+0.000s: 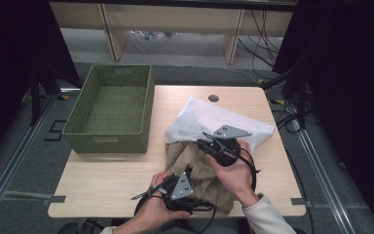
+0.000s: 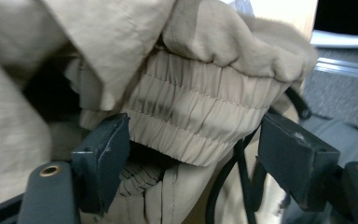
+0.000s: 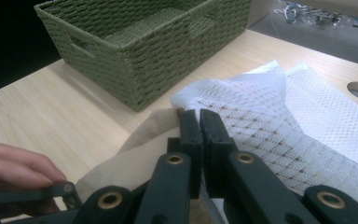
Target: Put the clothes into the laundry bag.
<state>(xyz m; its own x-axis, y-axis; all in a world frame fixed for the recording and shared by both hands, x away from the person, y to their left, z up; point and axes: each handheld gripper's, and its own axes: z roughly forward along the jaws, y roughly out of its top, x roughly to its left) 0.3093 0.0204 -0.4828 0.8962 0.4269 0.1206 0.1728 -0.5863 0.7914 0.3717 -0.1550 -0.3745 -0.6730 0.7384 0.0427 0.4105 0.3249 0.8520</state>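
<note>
Our left tongs (image 2: pixel 193 154) stand wide around the soft tan cloth's (image 1: pixel 202 178) wrinkly stretchy band, not squeezing it. Our right tongs (image 3: pixel 199 123) are pinched tight on the holey white net bag (image 3: pixel 279 116). Both lie crumpled on the smooth wooden table (image 1: pixel 107 175), beside the bumpy green woven basket (image 1: pixel 112 136).

Black tongs (image 1: pixel 202 144) with brass screws, grey plates, pale sleeves (image 1: pixel 268 214).

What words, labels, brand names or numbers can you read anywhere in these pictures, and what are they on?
None can be read. The green woven basket, the white mesh bag, the beige garment, the wooden table and both grey gripper plates carry no legible print.
</note>
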